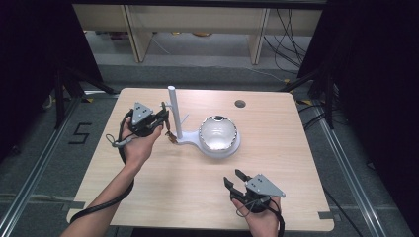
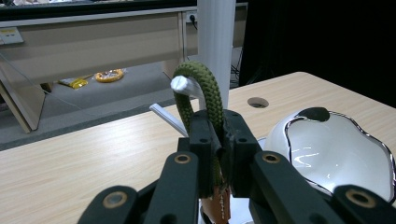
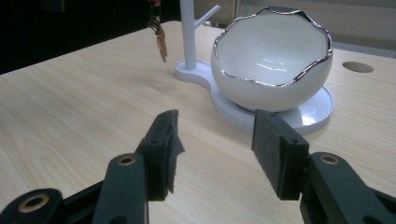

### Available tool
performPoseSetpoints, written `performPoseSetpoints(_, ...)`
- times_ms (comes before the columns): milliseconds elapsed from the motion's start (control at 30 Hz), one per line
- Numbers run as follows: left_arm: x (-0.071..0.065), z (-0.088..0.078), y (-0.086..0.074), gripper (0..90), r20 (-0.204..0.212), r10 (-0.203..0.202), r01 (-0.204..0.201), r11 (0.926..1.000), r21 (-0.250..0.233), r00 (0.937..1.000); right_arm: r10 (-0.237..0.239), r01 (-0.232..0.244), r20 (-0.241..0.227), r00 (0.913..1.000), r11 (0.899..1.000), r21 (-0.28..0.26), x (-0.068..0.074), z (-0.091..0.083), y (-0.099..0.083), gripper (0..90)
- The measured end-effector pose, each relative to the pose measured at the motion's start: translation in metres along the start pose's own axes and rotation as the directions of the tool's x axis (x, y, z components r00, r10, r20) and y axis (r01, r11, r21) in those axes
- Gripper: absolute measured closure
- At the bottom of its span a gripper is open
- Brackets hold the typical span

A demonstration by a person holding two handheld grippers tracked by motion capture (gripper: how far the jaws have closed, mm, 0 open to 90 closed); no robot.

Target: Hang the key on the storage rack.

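Clenching the olive-green braided cord loop point(image 2: 198, 88) of a keyring, left tongs point(image 1: 165, 114) hold it upright just left of the white stand post point(image 1: 175, 111); right tongs point(image 1: 235, 178) released, lower right.

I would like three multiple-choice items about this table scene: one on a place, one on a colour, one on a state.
1. Where does the white post stand relative to the egg-shaped bowl in the high view?
A. to its left
B. to its right
C. inside it

2. What colour is the braided cord in the left claw?
A. red
B. olive green
C. blue

3. How does the right claw stand?
A. shut on the bowl
B. shut on the cord
C. open, holding nothing

Answers:
1 A: the post rises from the white base left of the bowl.
2 B: the left gripper view shows a green loop between the shut jaws.
3 C: its jaws stand apart over bare table.
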State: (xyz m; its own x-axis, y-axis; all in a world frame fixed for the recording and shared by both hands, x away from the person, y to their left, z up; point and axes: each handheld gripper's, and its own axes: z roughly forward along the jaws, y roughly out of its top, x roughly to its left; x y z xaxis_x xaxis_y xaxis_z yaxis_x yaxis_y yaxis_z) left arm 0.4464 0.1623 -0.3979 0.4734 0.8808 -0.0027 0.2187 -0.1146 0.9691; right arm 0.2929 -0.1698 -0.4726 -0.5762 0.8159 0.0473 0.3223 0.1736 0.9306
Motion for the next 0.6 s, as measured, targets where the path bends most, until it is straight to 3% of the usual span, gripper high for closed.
performPoseSetpoints(167,0.0,0.004,-0.003,83.1,0.004,0.003,-0.003,1.0,0.003,1.0,0.02,-0.02,-0.003,0.9998,1.0,0.002,0.001,0.0,-0.001,51.6)
performPoseSetpoints(300,-0.001,0.007,-0.004,82.9,0.008,0.006,-0.006,1.0,0.0,1.0,-0.016,0.016,-0.003,0.9999,1.0,-0.01,-0.001,0.001,-0.001,51.6)
performPoseSetpoints(500,-0.001,0.01,-0.006,82.1,0.016,0.014,-0.014,0.9999,-0.002,0.9998,0.012,-0.012,-0.002,0.9999,1.0,0.012,0.0,0.0,-0.003,51.6)
performPoseSetpoints(600,-0.003,0.012,-0.007,81.5,0.019,0.012,-0.012,0.9999,-0.002,0.9997,0.015,-0.015,-0.007,0.9999,1.0,-0.009,0.0,0.002,-0.004,51.6)
